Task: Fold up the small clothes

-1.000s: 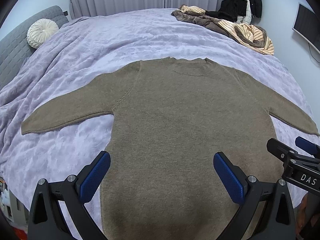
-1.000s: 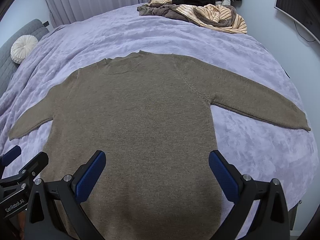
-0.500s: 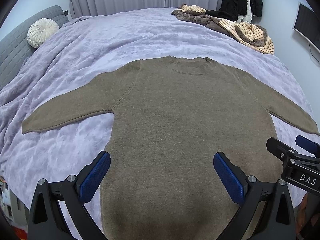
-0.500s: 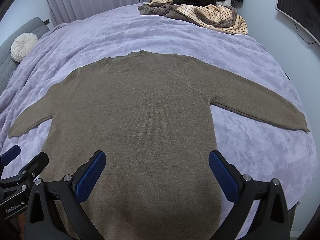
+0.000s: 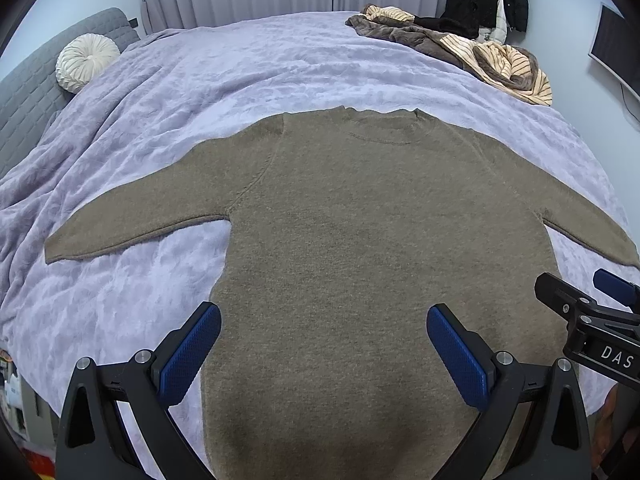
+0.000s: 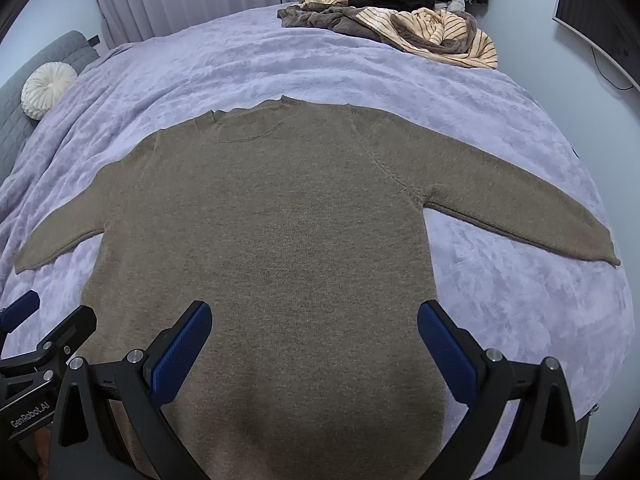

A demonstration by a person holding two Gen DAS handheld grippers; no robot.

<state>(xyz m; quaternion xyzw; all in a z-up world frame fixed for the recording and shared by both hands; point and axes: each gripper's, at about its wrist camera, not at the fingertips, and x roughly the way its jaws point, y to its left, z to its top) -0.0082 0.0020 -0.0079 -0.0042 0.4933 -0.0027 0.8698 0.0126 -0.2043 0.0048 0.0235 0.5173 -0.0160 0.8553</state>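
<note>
With both sets of fingers (image 5: 204,344) spread and empty above the sweater (image 5: 360,240), pinch the left sleeve (image 5: 132,220) cuff beyond your left fingers first.

The left hand-held gripper (image 5: 324,344) is held with its jaws spread wide, gripping nothing. The right hand-held gripper (image 6: 314,340) is held just beside it, jaws equally wide and empty.

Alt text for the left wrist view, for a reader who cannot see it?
A brown sweater lies flat, sleeves spread, on a lilac blanket. The open left gripper hovers over its lower part, with the right gripper at the right edge. A clothes pile sits at the far corner.
</note>
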